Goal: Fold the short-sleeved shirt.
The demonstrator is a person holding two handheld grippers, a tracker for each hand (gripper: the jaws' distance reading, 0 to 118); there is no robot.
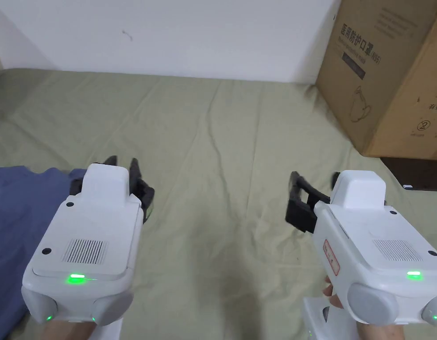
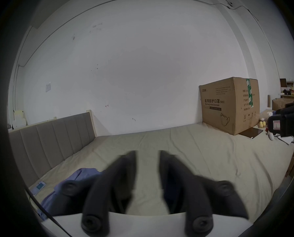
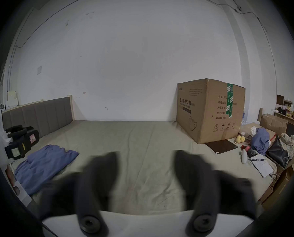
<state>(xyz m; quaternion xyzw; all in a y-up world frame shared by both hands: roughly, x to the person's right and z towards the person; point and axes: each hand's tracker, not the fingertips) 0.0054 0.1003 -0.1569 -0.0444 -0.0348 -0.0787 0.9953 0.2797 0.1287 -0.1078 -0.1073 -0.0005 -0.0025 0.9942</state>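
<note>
Your left tongs (image 1: 124,166) hung over the bed (image 1: 222,146) with their jaws a narrow gap apart and nothing between them; the left gripper view showed bare sheet through that gap. Your right tongs (image 1: 315,183) stood wider apart, also empty, over bare sheet toward the cardboard box (image 1: 390,75).

The short-sleeved shirt (image 1: 18,221), blue, lay flat on the bed off to your left, spread partly under and beyond the left tongs. In the right gripper view the shirt (image 3: 43,169) ran as a long shape from the near left edge of the bed away toward the headboard (image 3: 40,114), with what looked like the collar end farther off; how far it was already folded could not be told for sure.

So the shirt lay left of both tongs, and your left hand was plainly the nearer, almost on its edge. The right tongs were well apart from it and would probably have needed to cross over before both could take hold along that long side.
</note>
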